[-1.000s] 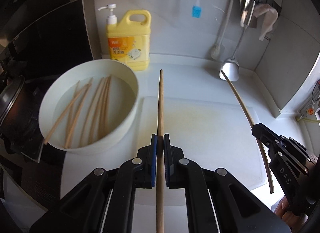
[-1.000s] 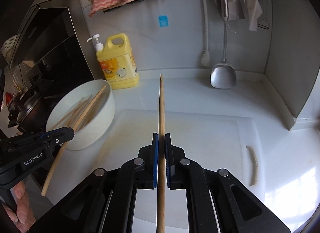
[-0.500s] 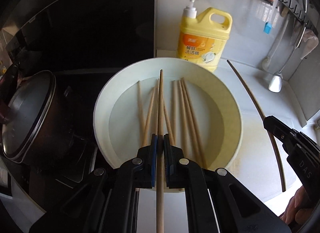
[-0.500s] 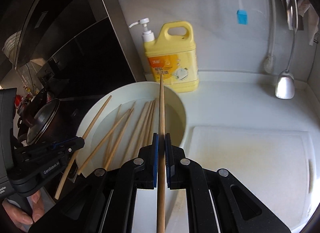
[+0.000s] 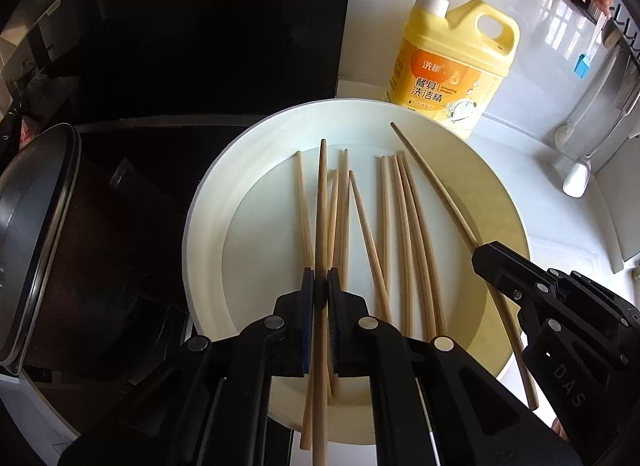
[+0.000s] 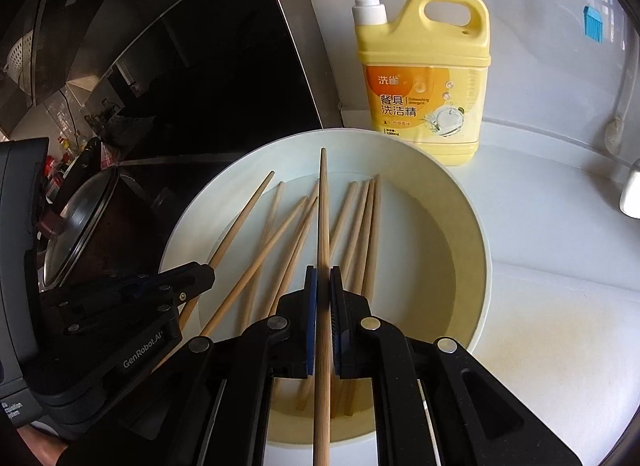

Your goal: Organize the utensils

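Two grippers, left [image 5: 321, 286] and right [image 6: 323, 286], each clamping a chopstick [image 5: 321, 205], have moved over the bowl [image 5: 508, 201].

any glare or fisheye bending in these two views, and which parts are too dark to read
Left wrist view: the chopstick held by the right gripper bows from fisheye; window glare on the wall; stove area near-black. Right wrist view: sharp, detergent bottle label readable; the dark panel on the left hides detail.

Basin [image 5: 504, 201]: open from above; loose chopsticks [image 5: 404, 234] across its floor. Left: pot [image 5: 36, 242], just beside the rim. Behind: soap bottle [image 6: 424, 77], near the rim. Right: bare tabletop [image 6: 560, 225], cutting board [image 6: 560, 338].
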`<action>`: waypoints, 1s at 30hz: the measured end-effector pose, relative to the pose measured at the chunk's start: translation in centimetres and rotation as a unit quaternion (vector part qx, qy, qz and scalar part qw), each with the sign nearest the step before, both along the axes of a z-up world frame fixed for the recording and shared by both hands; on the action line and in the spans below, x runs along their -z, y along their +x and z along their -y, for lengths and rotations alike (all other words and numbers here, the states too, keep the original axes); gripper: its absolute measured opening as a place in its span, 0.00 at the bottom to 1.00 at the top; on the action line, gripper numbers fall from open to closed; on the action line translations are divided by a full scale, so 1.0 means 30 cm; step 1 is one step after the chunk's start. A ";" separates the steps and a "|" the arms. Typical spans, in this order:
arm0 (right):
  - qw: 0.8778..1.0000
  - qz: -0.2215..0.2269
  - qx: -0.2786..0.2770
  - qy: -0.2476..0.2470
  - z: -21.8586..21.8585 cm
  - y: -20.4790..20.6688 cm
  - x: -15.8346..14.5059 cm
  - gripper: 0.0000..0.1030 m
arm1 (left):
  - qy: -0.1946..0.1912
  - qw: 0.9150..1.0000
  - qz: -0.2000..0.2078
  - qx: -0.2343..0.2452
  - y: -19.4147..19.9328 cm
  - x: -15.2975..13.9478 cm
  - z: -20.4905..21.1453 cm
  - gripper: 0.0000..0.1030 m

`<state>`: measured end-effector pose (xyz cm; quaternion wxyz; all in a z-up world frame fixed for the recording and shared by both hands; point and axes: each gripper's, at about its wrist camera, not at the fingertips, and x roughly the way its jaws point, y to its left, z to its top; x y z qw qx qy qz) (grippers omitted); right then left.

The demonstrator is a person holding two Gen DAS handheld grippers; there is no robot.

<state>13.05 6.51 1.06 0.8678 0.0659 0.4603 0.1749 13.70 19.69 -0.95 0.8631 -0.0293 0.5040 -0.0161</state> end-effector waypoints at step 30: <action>1.000 0.000 0.017 -0.019 0.093 -0.068 -0.061 0.45 | 0.009 0.997 -0.026 -0.074 -0.053 -0.046 -0.067 0.91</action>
